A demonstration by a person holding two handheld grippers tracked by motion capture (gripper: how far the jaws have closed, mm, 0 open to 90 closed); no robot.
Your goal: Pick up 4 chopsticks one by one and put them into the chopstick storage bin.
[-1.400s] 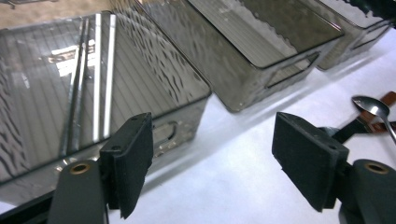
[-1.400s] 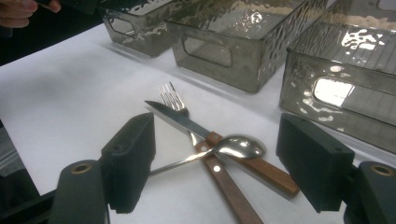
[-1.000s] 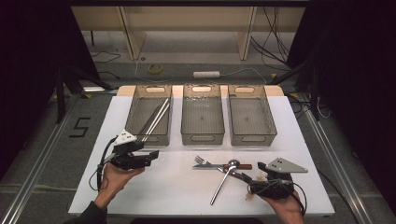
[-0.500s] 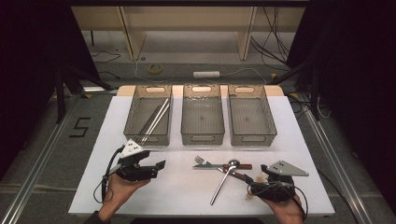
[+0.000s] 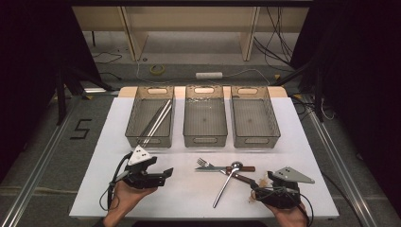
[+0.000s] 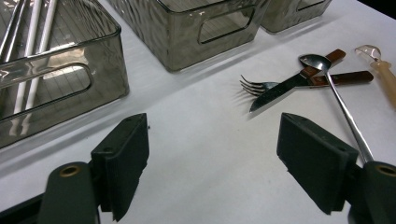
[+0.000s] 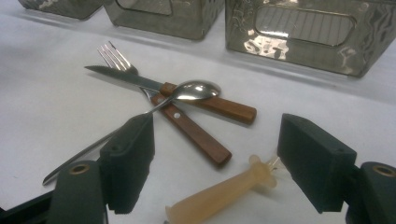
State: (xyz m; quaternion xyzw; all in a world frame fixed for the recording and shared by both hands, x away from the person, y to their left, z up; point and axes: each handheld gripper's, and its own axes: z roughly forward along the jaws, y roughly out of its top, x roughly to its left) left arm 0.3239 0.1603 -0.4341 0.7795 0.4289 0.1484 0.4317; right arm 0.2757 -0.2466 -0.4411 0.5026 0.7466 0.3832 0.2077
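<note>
Both tools gaped empty: the left tool [image 5: 166, 174] faced the cutlery heap from across the bare desk [image 5: 189, 198], the right tool [image 5: 253, 190] sat just beside it. Fork [image 5: 203, 163], knife [image 5: 215, 168] and spoon [image 5: 227, 182] lay crossed before the middle bin [image 5: 204, 140], apparently awaiting sorting.

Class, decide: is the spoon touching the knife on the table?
Touching. The right gripper view shows the spoon bowl resting on the knife where blade meets wooden handle.
</note>
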